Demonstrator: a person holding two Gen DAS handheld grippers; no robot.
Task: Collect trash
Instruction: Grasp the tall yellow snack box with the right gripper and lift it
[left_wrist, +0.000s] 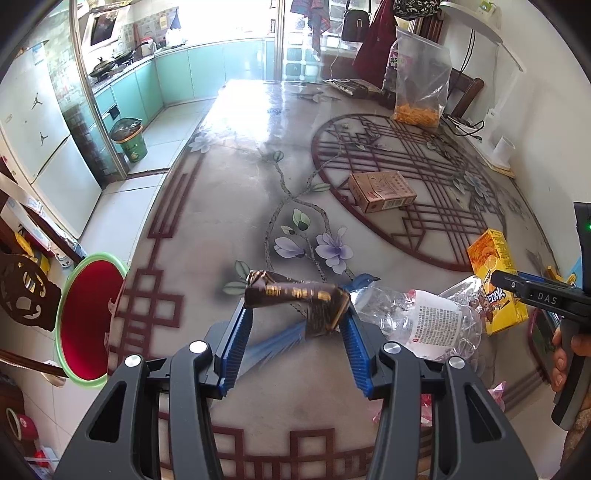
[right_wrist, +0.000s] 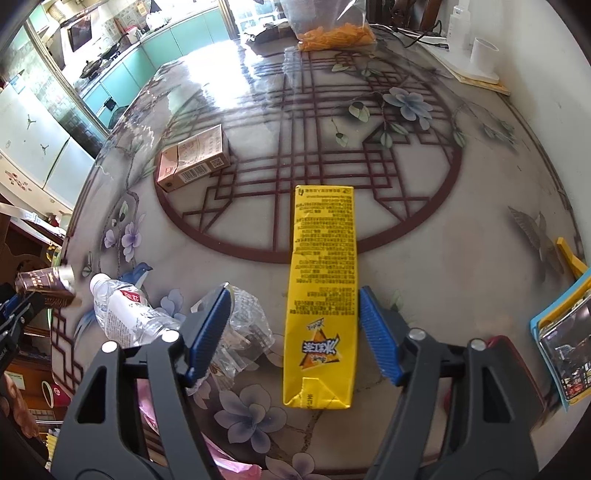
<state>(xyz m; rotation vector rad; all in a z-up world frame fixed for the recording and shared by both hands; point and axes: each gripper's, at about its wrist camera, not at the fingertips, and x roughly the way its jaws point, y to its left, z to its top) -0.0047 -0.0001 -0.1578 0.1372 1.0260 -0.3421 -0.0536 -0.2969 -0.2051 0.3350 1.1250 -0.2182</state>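
My left gripper (left_wrist: 295, 314) is shut on a crumpled dark brown wrapper (left_wrist: 295, 299) and holds it above the table's near left part; the wrapper also shows in the right wrist view (right_wrist: 44, 286). My right gripper (right_wrist: 293, 314) is open, its jaws on either side of a yellow drink carton (right_wrist: 321, 295) that lies flat on the table (right_wrist: 461, 277). A crushed clear plastic bottle (left_wrist: 424, 325) lies between the two grippers, and it shows in the right wrist view (right_wrist: 125, 317). Crumpled clear plastic (right_wrist: 243, 332) lies by the right gripper's left finger.
A tan cardboard box (left_wrist: 380, 192) lies mid-table. A red bin with a green rim (left_wrist: 88, 317) stands on the floor left of the table. A bag of orange snacks (left_wrist: 421, 88) and a white cup (left_wrist: 504, 151) stand at the far right. A blue tray (right_wrist: 561, 339) sits right. Pink plastic (left_wrist: 495, 395) lies near.
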